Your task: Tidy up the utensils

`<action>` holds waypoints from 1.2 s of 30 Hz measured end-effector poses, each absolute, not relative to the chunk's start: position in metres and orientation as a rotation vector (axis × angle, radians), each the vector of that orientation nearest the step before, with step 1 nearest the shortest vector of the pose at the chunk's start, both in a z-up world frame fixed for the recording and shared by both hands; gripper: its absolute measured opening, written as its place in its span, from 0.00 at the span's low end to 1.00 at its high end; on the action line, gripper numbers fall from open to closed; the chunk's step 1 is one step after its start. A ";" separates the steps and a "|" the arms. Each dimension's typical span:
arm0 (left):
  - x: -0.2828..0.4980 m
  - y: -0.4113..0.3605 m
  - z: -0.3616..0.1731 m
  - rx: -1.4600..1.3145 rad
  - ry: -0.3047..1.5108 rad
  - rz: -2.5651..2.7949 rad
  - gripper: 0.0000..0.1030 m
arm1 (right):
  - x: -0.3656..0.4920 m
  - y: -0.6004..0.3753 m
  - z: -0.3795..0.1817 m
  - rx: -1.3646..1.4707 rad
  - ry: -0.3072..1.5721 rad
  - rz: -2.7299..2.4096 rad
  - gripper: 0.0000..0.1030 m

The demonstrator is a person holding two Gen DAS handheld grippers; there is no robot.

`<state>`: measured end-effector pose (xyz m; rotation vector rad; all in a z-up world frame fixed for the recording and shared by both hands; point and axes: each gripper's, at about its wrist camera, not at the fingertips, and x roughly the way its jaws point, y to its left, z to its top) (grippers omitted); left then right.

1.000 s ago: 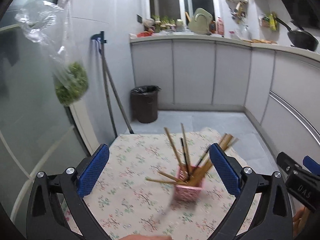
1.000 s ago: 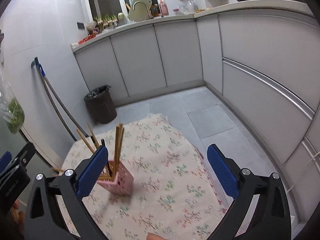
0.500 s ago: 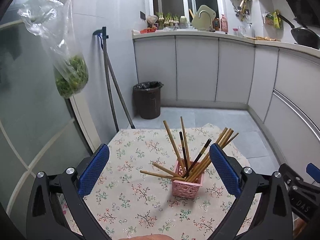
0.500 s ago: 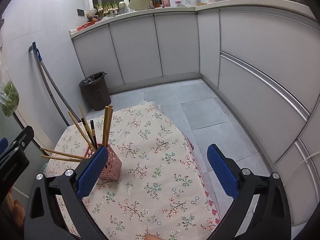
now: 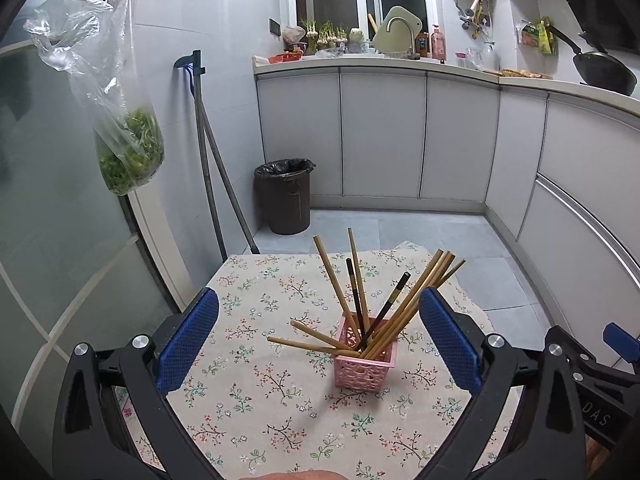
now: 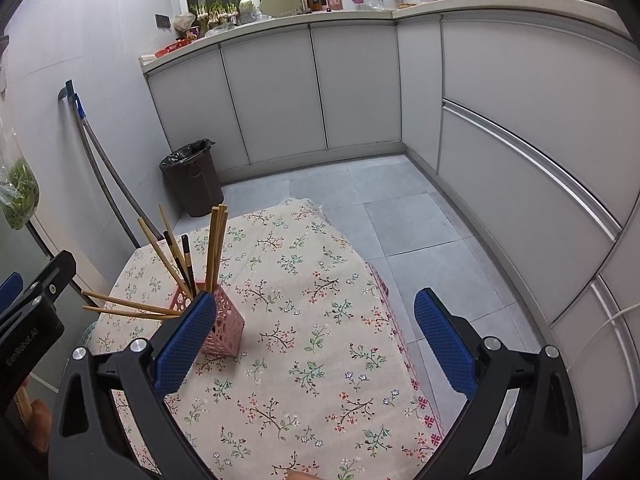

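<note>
A pink basket (image 5: 366,364) stands upright on the flowered tablecloth (image 5: 256,392), holding a bunch of chopsticks (image 5: 404,304). Most are pale wood and fan toward 12 and 1 o'clock; two dark ones (image 5: 354,296) sit among them, and two wooden ones (image 5: 308,342) lean low over the rim toward 9 o'clock.

In the left wrist view the basket sits slightly right of centre, between the blue pads of the left gripper (image 5: 318,344), whose fingers are spread wide and hold nothing. The right gripper (image 6: 316,342) is likewise spread wide and empty; in its view the basket (image 6: 222,328) is at about 9 o'clock, partly behind the left blue pad (image 6: 184,344).

Beyond the table, at 12 o'clock, a dark bin (image 5: 286,196) stands on the grey tile floor against the cabinets (image 5: 380,136). A bag of greens (image 5: 128,148) hangs at 10 o'clock, near two poles (image 5: 212,168) leaning on the wall.
</note>
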<state>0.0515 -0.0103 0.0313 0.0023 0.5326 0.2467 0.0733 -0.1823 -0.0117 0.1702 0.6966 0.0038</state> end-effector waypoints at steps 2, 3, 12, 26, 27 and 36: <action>0.052 -0.011 0.032 0.004 0.533 0.247 0.93 | 0.074 -0.182 -0.012 0.170 0.700 0.005 0.94; 0.051 -0.011 0.031 0.007 0.534 0.246 0.93 | 0.074 -0.182 -0.012 0.170 0.702 0.008 0.94; 0.051 -0.012 0.032 0.011 0.536 0.241 0.93 | 0.074 -0.181 -0.014 0.169 0.709 0.014 0.94; 0.053 -0.014 0.029 0.020 0.542 0.229 0.93 | 0.076 -0.181 -0.018 0.165 0.724 0.019 0.94; 0.053 -0.014 0.029 0.021 0.544 0.228 0.93 | 0.076 -0.181 -0.018 0.165 0.724 0.019 0.94; 0.055 -0.014 0.027 0.029 0.546 0.230 0.93 | 0.077 -0.180 -0.020 0.165 0.730 0.019 0.94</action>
